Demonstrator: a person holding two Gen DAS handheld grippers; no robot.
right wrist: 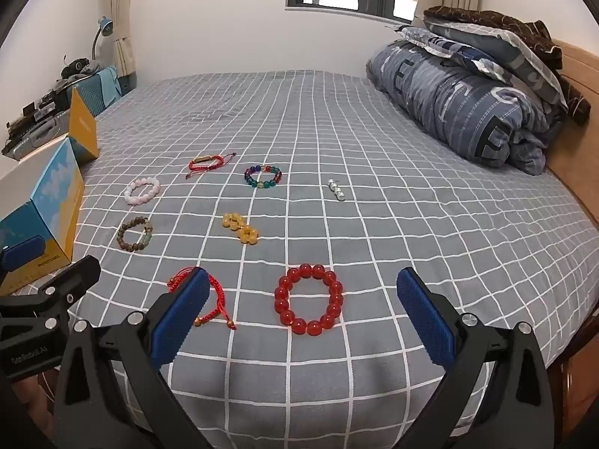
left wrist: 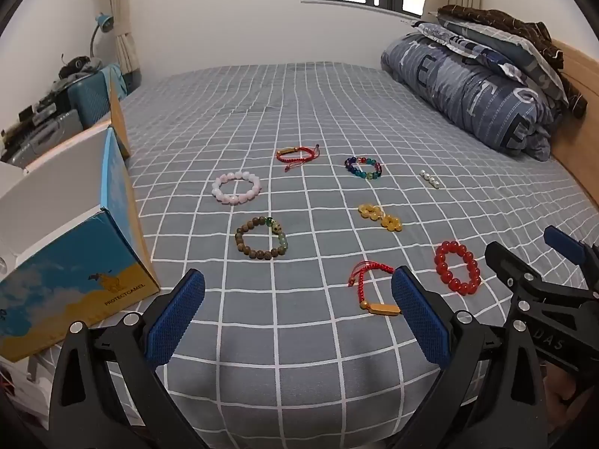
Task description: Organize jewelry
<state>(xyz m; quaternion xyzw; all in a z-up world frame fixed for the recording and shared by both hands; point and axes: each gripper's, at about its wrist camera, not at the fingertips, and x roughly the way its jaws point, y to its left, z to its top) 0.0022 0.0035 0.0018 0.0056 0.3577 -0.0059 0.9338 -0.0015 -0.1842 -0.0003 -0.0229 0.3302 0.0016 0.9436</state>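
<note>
Several bracelets lie spread on the grey checked bed sheet (left wrist: pixel 299 336). Nearest are a red bead bracelet (right wrist: pixel 309 299) (left wrist: pixel 457 267) and a red cord bracelet (left wrist: pixel 368 290) (right wrist: pixel 209 301). Farther lie a brown wooden bead bracelet (left wrist: pixel 261 238), a yellow bead bracelet (left wrist: pixel 380 217), a pink bead bracelet (left wrist: pixel 236 187), a second red cord bracelet (left wrist: pixel 297 154), a multicolour bead bracelet (left wrist: pixel 364 167) and a short pearl strand (left wrist: pixel 429 179). My left gripper (left wrist: pixel 299 318) is open and empty above the sheet's near edge. My right gripper (right wrist: pixel 303 318) is open and empty, just before the red bead bracelet.
An open blue and yellow cardboard box (left wrist: pixel 75 262) (right wrist: pixel 48 202) stands at the bed's left edge. A folded quilt and pillows (left wrist: pixel 479 86) are piled at the far right by the wooden headboard (left wrist: pixel 576 75). A cluttered shelf and lamp (left wrist: pixel 101 26) stand left.
</note>
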